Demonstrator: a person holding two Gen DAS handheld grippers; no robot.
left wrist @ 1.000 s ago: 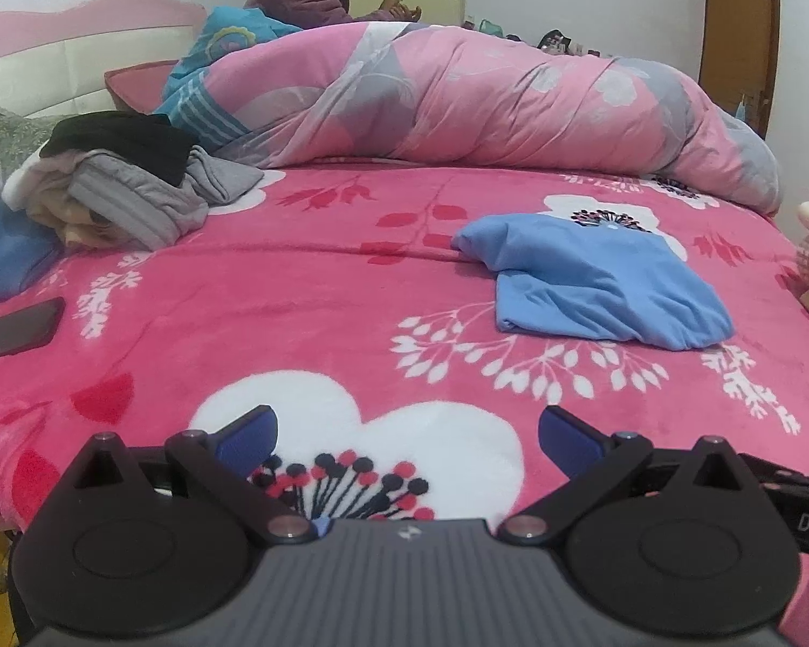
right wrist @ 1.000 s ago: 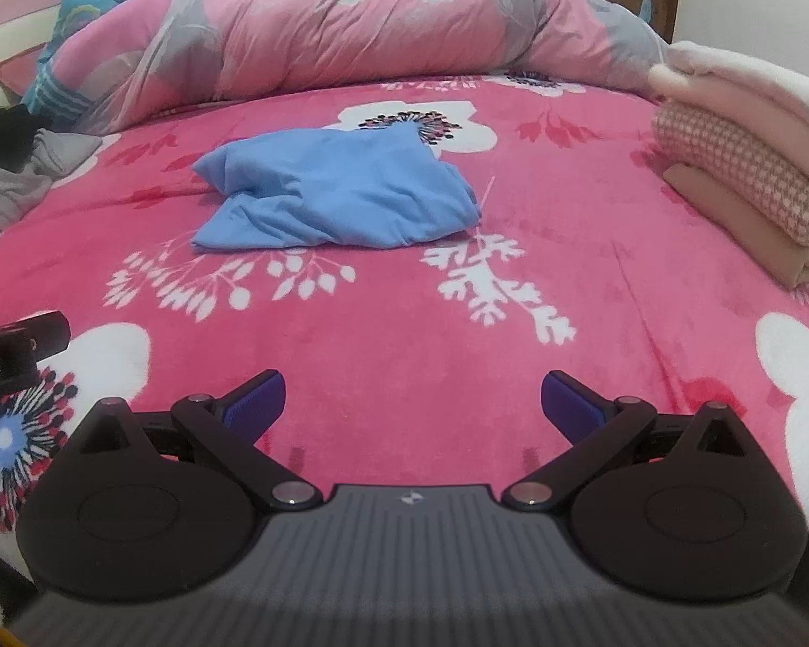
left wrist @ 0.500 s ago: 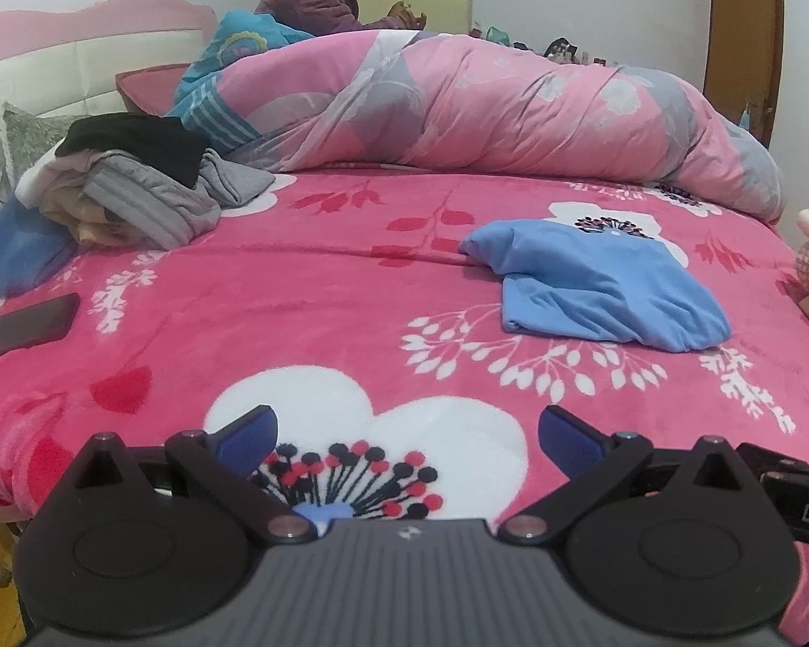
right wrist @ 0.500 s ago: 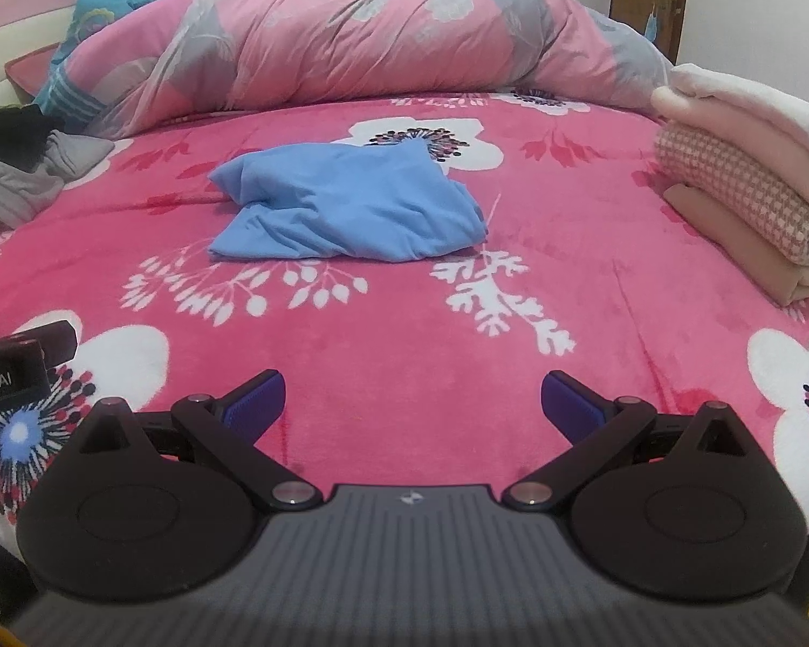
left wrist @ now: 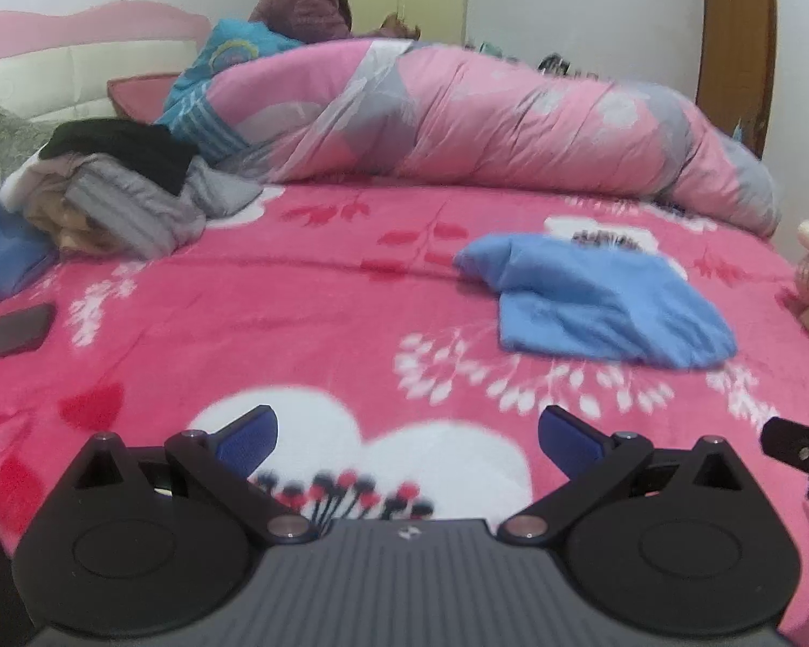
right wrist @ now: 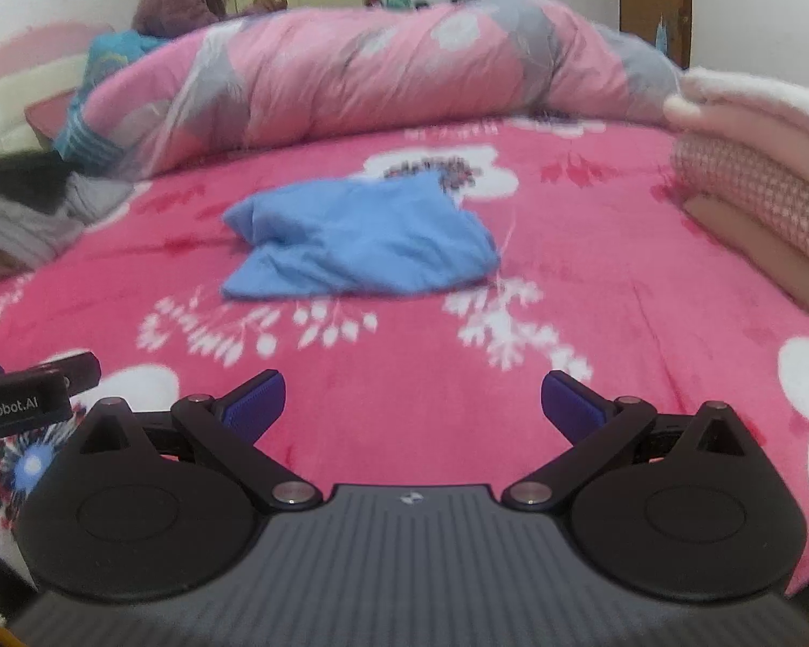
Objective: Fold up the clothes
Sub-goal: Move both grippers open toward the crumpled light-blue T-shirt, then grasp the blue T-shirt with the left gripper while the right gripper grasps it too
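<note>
I see one crumpled light-blue soft garment (left wrist: 593,299) lying loose on the pink fleece floral blanket (left wrist: 307,312) that covers the bed, right of centre from my left camera and near the middle from my right one (right wrist: 367,240). Neither claw touches it; both are well short of it.

My left claw (left wrist: 404,436) sits low over a white flower print, its two blue-padded fingers (left wrist: 245,439) spread wide with nothing between them. My right claw (right wrist: 412,401) is level beside it, jaws equally wide apart and empty.

On the right edge stands one stack of three folded pieces in cream, pink check and tan (right wrist: 760,199). At far left lies one unfolded heap of grey, black and beige clothes (left wrist: 118,183), with one dark flat phone-like slab (left wrist: 11,331) nearer me. One rolled pink-and-grey quilt (left wrist: 485,118) runs across the back.
</note>
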